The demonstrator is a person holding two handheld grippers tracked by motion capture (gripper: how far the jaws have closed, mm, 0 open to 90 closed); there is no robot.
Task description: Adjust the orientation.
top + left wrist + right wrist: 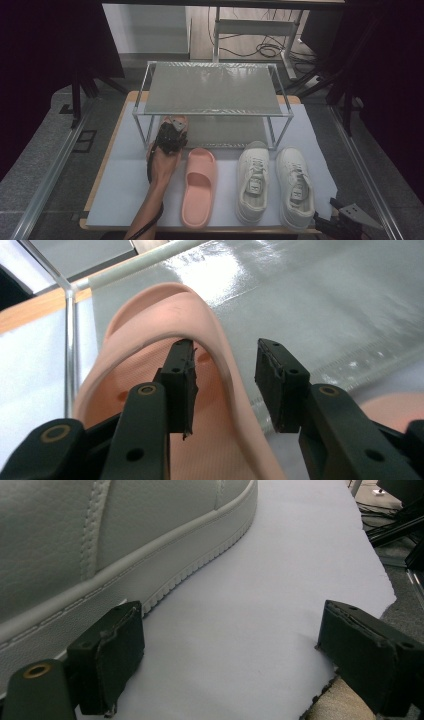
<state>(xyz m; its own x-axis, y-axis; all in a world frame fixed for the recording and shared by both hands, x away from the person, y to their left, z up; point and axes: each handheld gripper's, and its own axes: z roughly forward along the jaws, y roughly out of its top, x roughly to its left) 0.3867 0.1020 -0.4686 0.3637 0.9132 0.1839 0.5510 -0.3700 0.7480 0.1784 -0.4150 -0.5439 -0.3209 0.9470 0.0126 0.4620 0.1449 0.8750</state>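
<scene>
Wooden-edged surface point(95, 185) under a pale sheet point(125, 190); grey floor point(35, 165), dark curtains point(45, 45), cables point(265, 49) beyond.

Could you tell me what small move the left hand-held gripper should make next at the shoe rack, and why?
Probably draw the left hand-held gripper straight back toward the person. Its jaws stand apart from the pink slipper's strap, which passes between them unpinched, and that slipper already lies on the rack's lower shelf. Its mate waits on the table.
</scene>
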